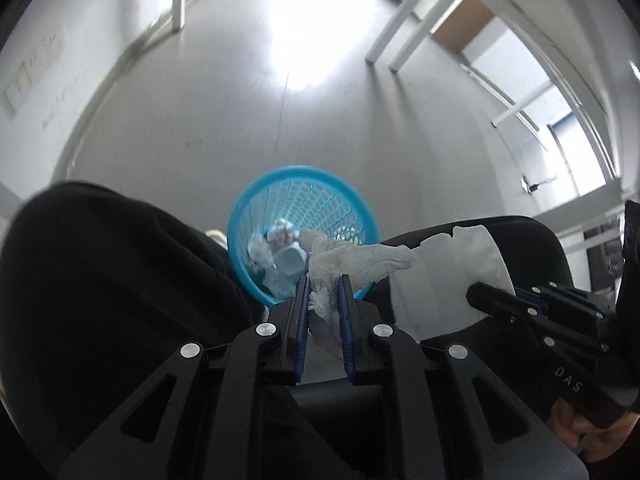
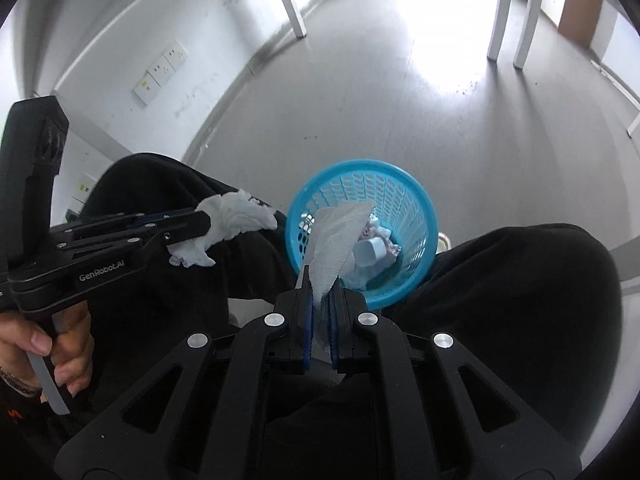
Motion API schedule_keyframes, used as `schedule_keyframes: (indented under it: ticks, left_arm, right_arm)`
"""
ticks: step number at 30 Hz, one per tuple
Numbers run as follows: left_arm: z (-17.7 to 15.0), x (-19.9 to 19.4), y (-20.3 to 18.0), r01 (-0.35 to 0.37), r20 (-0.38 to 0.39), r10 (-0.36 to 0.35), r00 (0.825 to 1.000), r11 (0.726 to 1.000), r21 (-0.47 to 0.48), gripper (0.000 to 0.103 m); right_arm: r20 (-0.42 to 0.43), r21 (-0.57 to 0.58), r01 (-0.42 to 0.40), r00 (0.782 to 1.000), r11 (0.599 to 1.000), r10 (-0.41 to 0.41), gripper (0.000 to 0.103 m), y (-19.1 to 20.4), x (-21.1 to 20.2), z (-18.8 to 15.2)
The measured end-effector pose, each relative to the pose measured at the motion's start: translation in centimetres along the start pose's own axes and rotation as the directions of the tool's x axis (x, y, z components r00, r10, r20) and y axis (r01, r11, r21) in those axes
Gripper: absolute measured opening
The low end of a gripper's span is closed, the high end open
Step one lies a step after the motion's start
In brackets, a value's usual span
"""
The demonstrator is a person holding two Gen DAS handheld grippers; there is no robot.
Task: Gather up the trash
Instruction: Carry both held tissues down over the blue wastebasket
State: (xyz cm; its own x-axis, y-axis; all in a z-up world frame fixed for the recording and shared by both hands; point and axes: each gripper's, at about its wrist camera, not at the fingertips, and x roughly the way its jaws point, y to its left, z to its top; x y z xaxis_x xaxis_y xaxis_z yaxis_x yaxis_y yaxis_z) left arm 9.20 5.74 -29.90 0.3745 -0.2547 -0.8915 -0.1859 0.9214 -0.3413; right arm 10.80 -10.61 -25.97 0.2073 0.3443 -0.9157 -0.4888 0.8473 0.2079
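Note:
A blue mesh waste basket point(image 1: 256, 200) point(image 2: 424, 204) stands on the floor between a person's black-trousered knees. Inside it lie a white cup point(image 1: 290, 262) point(image 2: 368, 254) and crumpled wrappers. My left gripper point(image 1: 324, 280) is shut on a crumpled white tissue point(image 1: 352, 260), which hangs over the basket's near rim. In the right wrist view that left gripper point(image 2: 202, 220) and its crumpled tissue point(image 2: 236, 220) hover over the left knee. My right gripper point(image 2: 322, 276) is shut on a flat white paper towel point(image 2: 336, 236) above the basket's near rim. The left wrist view shows the right gripper point(image 1: 476, 298) and its towel point(image 1: 460, 264) at the right.
Black-clad knees point(image 1: 100, 280) point(image 2: 520, 300) flank the basket closely. A hand point(image 2: 48, 344) grips the left tool's handle. White table legs point(image 1: 390, 32) point(image 2: 512, 16) stand further off on the grey floor. Wall sockets point(image 2: 160, 72) sit on the white wall at the left.

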Motion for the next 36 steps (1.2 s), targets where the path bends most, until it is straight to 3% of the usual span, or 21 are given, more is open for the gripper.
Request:
schedule_keyframes:
  ticks: [9,23,27,36]
  left_arm:
    - [1.8,3.3,1.0,-0.009,-0.047,0.007,0.999,0.999,-0.034,0.013]
    - [5.3,8.7,1.4,-0.050,-0.116,0.043,0.992,0.997,-0.063,0.013]
    - [6.4,11.5,1.6,-0.073,-0.182,0.056,0.982,0.994,-0.087,0.014]
    - [7.3,16.7,2.4,-0.134,-0.307,0.095,0.947,0.985,-0.107,0.014]
  right_arm:
    - [-0.123,0.066,0.065,0.991,0.996,-0.057,0.006,-1.9,6.7,2.7]
    - [-0.238,0.139,0.084,0.970,0.987,-0.049,0.006,-4.8,13.5,5.1]
    - [-0.289,0.158,0.123,0.954,0.980,-0.074,0.006,-5.5,16.6,5.7]
    - [-0.372,0.245,0.143,0.927,0.959,-0.044,0.006,-8.4,20.9,5.7]
